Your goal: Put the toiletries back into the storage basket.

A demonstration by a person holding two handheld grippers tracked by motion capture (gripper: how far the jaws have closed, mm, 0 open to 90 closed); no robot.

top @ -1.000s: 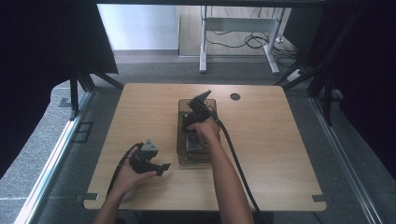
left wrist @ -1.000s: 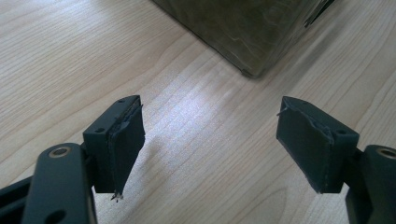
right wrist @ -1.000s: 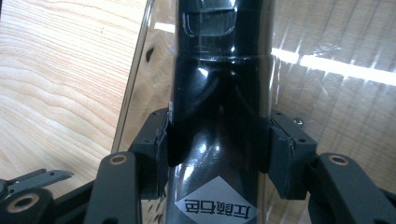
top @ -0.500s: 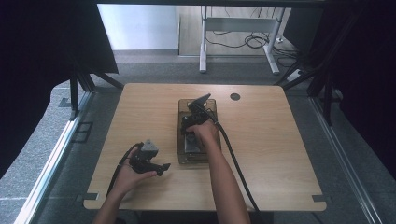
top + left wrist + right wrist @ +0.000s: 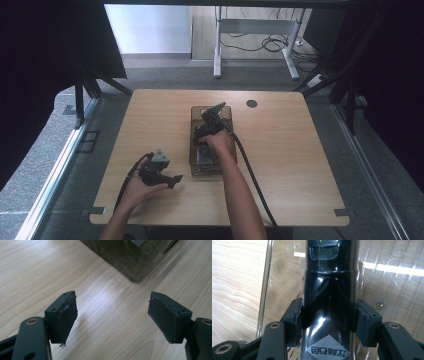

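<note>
Resting on the table (image 5: 300,165) at the near left, your left gripper (image 5: 112,315) has its jaws wide apart with nothing between them but bare wood; the corner of the clear box (image 5: 132,257) sits just ahead of it, apart from the pads. In the high view that gripper (image 5: 172,179) lies in your left hand, pointing toward the box (image 5: 196,167) at the middle of the table.

Moving right, your right gripper (image 5: 202,142) is down inside the box, and in its own view the pads (image 5: 298,317) are clamped on a glossy black bottle (image 5: 328,290), one on each flank, just above a white diamond label (image 5: 328,350). The bottle lies lengthwise within the clear walls, its far end toward the back of the box.

From here the risks look like these. The bottle is smooth and round, and the pads catch it only at its sides, so it could roll or slide out if you lift fast or tilt your wrist. The box walls stand close on both sides; lifting at an angle could knock the bottle against a wall and drag the box along, since your left gripper isn't steadying it.
</note>
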